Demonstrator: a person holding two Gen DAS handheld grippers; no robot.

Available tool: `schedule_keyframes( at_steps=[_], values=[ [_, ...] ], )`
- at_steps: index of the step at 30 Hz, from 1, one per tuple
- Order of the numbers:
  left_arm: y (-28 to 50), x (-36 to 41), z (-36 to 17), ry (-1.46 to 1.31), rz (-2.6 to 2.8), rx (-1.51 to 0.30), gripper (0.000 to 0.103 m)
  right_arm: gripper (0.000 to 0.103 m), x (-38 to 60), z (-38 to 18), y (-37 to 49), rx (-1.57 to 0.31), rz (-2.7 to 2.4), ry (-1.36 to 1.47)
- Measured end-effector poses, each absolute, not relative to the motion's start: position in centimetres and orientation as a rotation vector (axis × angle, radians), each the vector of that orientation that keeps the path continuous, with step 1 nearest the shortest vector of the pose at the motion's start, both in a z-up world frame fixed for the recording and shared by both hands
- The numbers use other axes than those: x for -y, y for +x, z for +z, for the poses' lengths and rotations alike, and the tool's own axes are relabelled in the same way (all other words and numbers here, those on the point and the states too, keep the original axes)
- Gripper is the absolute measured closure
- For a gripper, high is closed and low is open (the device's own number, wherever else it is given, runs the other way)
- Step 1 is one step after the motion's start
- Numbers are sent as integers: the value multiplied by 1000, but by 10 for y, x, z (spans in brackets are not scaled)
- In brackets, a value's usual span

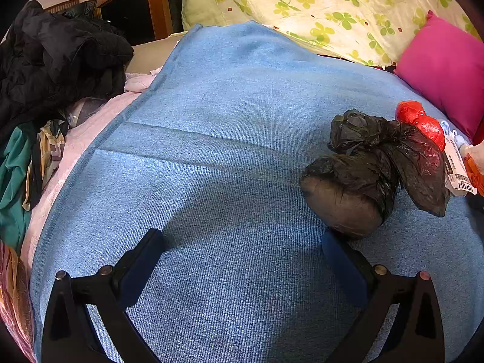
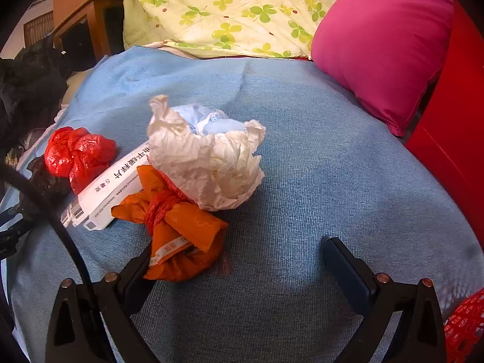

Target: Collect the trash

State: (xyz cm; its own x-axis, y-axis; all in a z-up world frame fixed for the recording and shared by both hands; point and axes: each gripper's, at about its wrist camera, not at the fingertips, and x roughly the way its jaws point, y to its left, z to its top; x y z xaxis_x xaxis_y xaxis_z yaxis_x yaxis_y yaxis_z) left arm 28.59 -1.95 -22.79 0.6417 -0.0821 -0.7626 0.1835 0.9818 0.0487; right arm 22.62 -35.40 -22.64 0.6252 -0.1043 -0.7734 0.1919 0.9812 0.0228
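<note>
On the bed, over a blue blanket [image 1: 230,139], the following are recorded.

Left hand-held gripper [image 1: 243,239]: spread wide, nothing held between its fingers. A knotted black bag [image 1: 360,175] is seen ahead and to its right, the bag's rounded end just beside the right fingertip [image 1: 331,243]; contact cannot be told. A red bag [image 1: 420,121] lies beyond the black bag, touching it. A heap of dark clothes [image 1: 54,60] is piled far to the left.

Right hand-held gripper [image 2: 239,251]: released, fingers wide apart, empty. An orange bundle [image 2: 175,233], tied with red string, lies against the left fingertip [image 2: 142,260]. A crumpled white paper [image 2: 208,163] is placed just ahead of the bundle, touching it. A white box [image 2: 118,184] with printed text lies to the left, partly under the bundle. A red bag [image 2: 77,155] is set left of the box. A pink pillow [image 2: 381,48] is seen far ahead to the right, with a clover-print quilt [image 2: 230,9] behind.
</note>
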Motion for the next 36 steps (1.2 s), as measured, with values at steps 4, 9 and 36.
schedule_keyframes(
  at_steps=[4,9,36],
  values=[
    [286,20,-228,126,-151,-861,0,0,354,-227,231,-881,-170,110],
    [286,20,-228,126,-151,-861,0,0,350,-227,238,-886,-181,108],
    [285,20,-227,125,-149,-860,0,0,349,-226,242,-894,-193,109]
  ],
)
